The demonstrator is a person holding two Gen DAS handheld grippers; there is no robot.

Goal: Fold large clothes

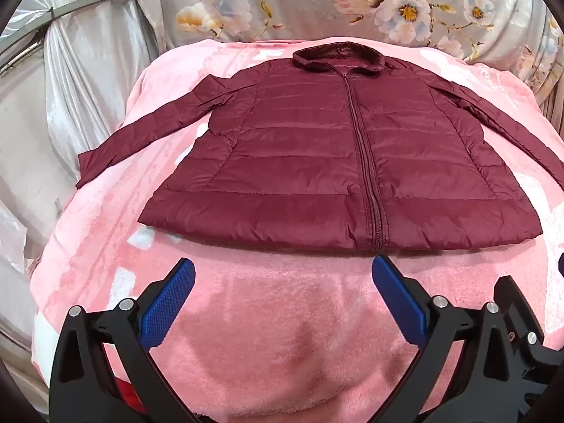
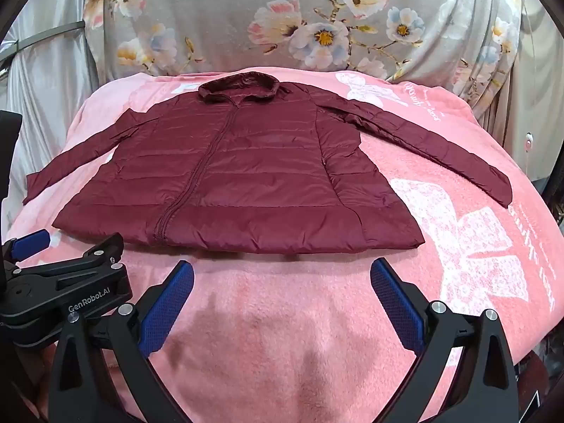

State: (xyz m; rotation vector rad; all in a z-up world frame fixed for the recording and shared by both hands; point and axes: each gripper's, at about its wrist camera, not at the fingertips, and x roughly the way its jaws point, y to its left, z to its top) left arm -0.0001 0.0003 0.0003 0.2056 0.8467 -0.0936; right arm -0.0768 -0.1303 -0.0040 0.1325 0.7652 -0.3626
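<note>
A dark red quilted jacket (image 1: 317,162) lies flat and zipped on a pink fleece blanket (image 1: 282,317), collar at the far side, both sleeves spread outward. In the right wrist view the same jacket (image 2: 253,176) lies left of centre, its right sleeve (image 2: 440,151) stretched out over the blanket (image 2: 282,317). My left gripper (image 1: 283,268) hovers open just short of the hem near the zip, nothing between its blue pads. My right gripper (image 2: 282,269) is open too, just short of the hem's right half. The left gripper's body (image 2: 63,282) shows at the lower left of the right wrist view.
Behind the blanket hangs a grey flowered cloth (image 2: 299,28). Shiny silver fabric (image 1: 70,105) drapes on the left. White butterfly prints (image 2: 469,246) mark the blanket's right part. A dark edge (image 2: 553,176) stands at the far right.
</note>
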